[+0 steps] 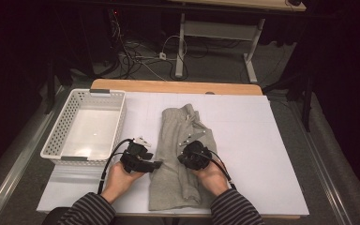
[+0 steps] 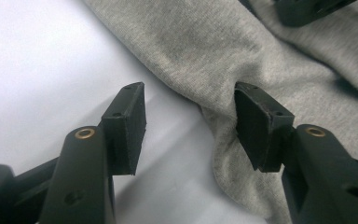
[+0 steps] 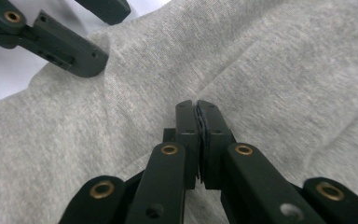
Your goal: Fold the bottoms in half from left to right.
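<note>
A grey garment [image 1: 178, 140] lies folded lengthwise on the white table cover [image 1: 258, 140]. My left gripper [image 1: 157, 164] stands open at the garment's left edge. In the left gripper view [image 2: 189, 100] one pad rests over the white cover and the other touches the grey cloth [image 2: 261, 56], whose edge runs between them. My right gripper [image 1: 182, 157] sits on the middle of the garment, pointing towards the left one. In the right gripper view its jaws [image 3: 196, 105] are shut pad to pad on top of the cloth [image 3: 284, 70], with no fold visible between them.
An empty white plastic basket [image 1: 56, 136] stands at the table's left, close to my left hand. The table's wooden far edge [image 1: 178, 86] runs behind the cover. White cover lies bare to the right of the garment. Cables and desk legs are on the floor beyond.
</note>
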